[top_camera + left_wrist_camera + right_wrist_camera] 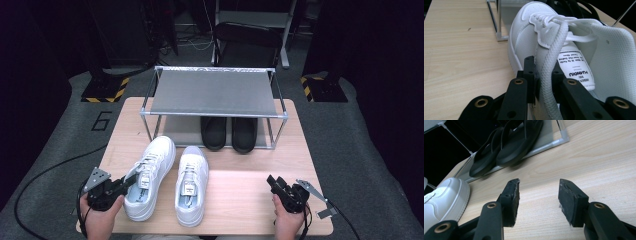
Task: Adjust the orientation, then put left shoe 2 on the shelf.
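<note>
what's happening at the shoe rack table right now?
A person holds a gripper in each hand. The left gripper is shut on the collar edge of the left white sneaker, near its tongue label. The right white sneaker sits beside it on the wooden table. The right gripper is open above bare tabletop, holding nothing. A pair of black slippers sits on the lower shelf of the shoe rack.

Lying ahead of the open jaws on the rack's [214,114] lower shelf: black slippers [506,145]. Resting beyond the closed jaws: second white sneaker [191,185].
</note>
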The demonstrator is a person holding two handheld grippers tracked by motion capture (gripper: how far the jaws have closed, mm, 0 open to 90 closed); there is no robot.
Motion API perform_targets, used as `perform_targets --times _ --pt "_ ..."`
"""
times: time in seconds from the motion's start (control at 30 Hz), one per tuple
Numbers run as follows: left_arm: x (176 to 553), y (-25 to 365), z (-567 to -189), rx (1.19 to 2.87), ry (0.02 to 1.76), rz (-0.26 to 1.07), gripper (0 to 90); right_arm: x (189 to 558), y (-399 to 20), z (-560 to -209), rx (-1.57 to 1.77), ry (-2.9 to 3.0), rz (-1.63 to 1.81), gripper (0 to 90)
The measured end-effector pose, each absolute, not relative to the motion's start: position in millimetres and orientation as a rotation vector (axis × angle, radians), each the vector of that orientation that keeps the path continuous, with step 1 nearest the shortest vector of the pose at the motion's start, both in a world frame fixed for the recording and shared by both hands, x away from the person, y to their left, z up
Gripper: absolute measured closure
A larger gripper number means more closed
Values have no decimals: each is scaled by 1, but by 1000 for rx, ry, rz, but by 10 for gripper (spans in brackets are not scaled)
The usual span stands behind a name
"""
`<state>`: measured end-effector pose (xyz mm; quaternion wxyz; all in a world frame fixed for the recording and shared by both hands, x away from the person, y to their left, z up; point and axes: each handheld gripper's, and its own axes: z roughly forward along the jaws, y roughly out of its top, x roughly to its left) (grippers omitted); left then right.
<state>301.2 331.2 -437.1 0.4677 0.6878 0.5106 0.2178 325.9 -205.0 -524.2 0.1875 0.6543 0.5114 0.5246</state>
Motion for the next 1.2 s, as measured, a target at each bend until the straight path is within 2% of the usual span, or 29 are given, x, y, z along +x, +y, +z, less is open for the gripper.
perform_targets --times 1.2 --pt "316 319 -392 1670 1168 506 809 329 -206 -525 1856 1431 1491 512"
